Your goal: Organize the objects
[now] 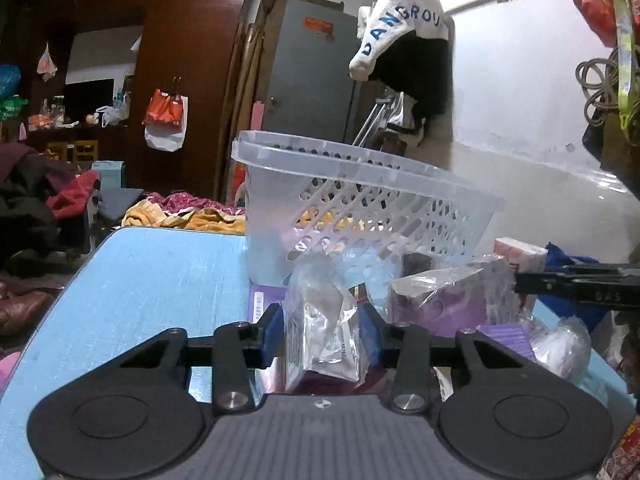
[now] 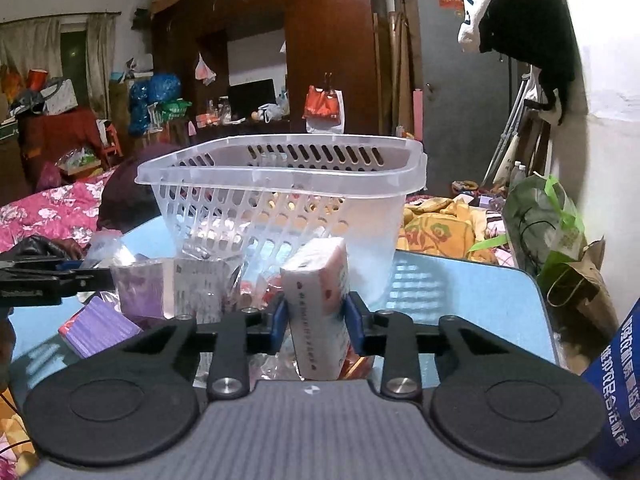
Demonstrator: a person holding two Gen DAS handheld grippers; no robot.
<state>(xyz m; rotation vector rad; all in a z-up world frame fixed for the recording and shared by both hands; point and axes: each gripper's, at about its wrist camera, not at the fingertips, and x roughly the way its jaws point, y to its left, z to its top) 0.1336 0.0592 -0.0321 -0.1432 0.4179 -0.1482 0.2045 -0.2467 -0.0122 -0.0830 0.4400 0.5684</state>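
We read this as the pick-up step; left tool (image 1: 322, 332) clamped on a clear-wrapped packet (image 1: 320, 336), right tool (image 2: 316, 322) clamped on a tissue pack (image 2: 318, 304), both low over the bench (image 1: 152, 276); basket (image 2: 280, 184) at 12 o'clock; next we judge: lift, carry over rim.

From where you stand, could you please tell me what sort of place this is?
Most likely a lived-in bedroom used for storage too: a pink floral quilt lies on what looks like a bed, a tall dark wooden wardrobe lines the back wall, and clothing hangs over the pale wall.
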